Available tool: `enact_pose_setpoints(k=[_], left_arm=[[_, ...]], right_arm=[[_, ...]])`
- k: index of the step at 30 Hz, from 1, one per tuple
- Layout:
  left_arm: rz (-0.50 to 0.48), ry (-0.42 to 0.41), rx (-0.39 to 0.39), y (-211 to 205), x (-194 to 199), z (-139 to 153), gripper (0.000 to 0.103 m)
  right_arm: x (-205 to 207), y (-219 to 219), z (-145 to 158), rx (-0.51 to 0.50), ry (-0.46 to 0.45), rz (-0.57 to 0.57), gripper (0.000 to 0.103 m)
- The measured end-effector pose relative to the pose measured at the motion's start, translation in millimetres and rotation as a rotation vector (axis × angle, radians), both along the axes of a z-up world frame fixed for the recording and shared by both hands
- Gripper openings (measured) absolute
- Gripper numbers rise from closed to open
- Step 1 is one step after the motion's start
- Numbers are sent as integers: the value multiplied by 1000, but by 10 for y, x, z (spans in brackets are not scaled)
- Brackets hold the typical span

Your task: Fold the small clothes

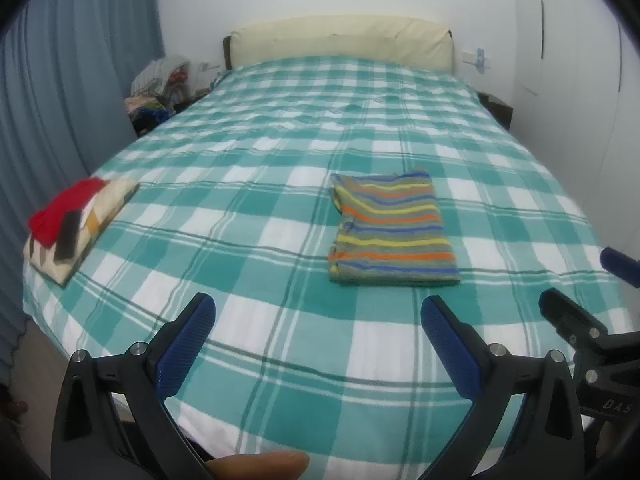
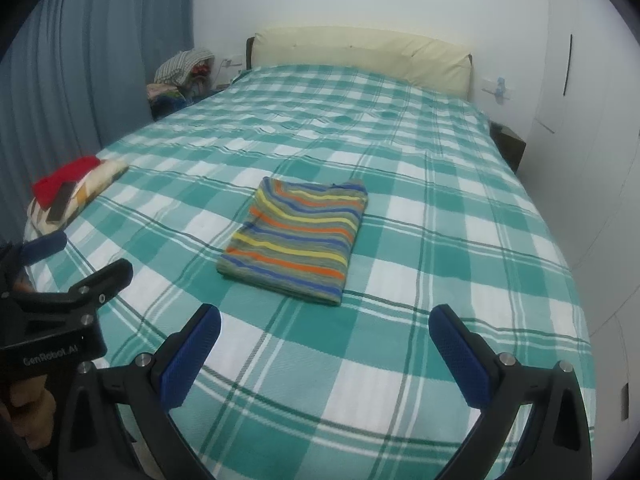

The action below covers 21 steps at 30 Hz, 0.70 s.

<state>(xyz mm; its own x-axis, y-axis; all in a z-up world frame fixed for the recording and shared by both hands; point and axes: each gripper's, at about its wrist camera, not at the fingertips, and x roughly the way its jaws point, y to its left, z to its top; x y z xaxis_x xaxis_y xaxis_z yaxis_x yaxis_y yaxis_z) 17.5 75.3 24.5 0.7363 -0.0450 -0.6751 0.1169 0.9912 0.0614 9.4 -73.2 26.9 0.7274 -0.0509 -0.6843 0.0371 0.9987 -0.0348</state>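
Striped folded garment (image 1: 390,232) on bed | both claws released | left view only: fingertip (image 1: 260,465)

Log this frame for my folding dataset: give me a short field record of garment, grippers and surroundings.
garment: striped garment, folded into a flat rectangle, lying on the bed
surface: teal checked bedspread
left gripper: open, empty, apart from the garment
right gripper: open, empty, apart from the garment
other items: red cloth on a patterned pillow at the bed's left edge

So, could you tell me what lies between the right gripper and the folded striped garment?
Only bare checked bedsheet separates right gripper from striped garment, seen in the right wrist view.
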Motion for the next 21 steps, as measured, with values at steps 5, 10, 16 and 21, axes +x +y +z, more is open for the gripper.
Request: enact_pose_setpoints(k=[5, 10, 16, 21], left_arm=[[14, -8, 11, -63, -53, 25, 103], [9, -20, 9, -101, -78, 37, 103], [-11, -18, -27, -97, -68, 23, 103], [-6, -32, -8, -111, -74, 20, 103]], right_arm=[[-130, 18, 121, -21, -20, -20, 103], [-157, -52, 114, -35, -20, -49, 103], [-164, -144, 77, -19, -14, -66, 103], [-169, -155, 64, -17, -12, -67, 103]])
